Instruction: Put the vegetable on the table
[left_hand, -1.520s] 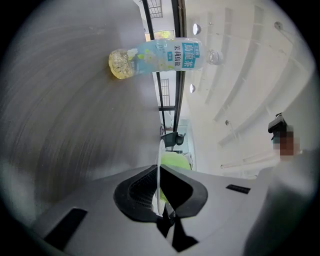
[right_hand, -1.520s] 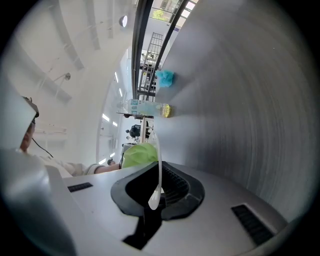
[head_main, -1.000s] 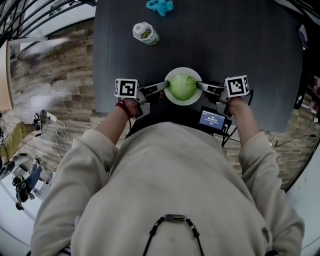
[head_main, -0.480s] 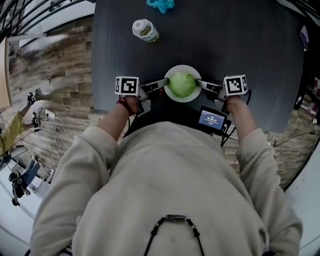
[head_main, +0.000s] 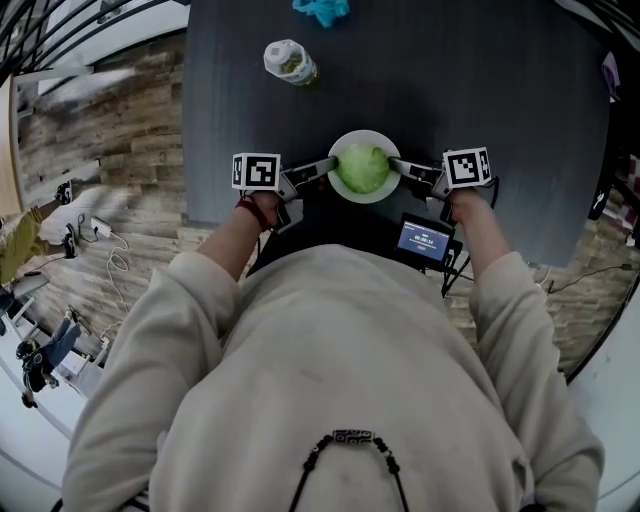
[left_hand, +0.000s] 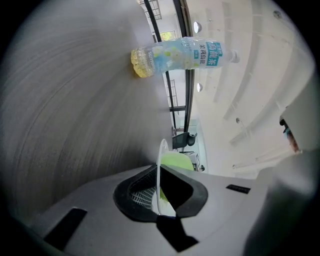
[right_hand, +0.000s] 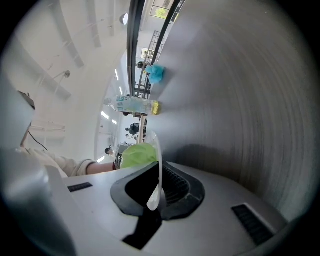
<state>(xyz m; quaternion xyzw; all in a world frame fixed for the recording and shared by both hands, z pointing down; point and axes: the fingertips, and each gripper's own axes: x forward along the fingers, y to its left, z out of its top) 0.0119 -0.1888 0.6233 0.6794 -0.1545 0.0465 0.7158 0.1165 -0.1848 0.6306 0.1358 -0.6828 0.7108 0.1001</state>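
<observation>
Dark grey worktop (head_main: 480, 90) with wood-look flooring around it, seen from above over a person's beige sweater. Near the front edge of the worktop there's a white bowl (head_main: 364, 135) with the vegetable (head_main: 362, 168) sitting in it, a round pale-green leafy head that fills most of the bowl.

Both tongs are on that bowl from opposite sides. The left tongs (head_main: 322, 170) are closed down on the thin white rim at the bowl's left, and their own view shows the rim pinched right between the pads with the green just behind. Same deal for the right tongs (head_main: 400, 166), clamped on the rim at the right. Can't really tell if the bowl is resting on the worktop or held slightly off it.

Farther back on the worktop a plastic bottle (head_main: 290, 62) stands well apart from the bowl, and a teal crumpled thing (head_main: 321, 9) sits at the far edge. A small lit screen (head_main: 424, 240) is just beside the right hand.
</observation>
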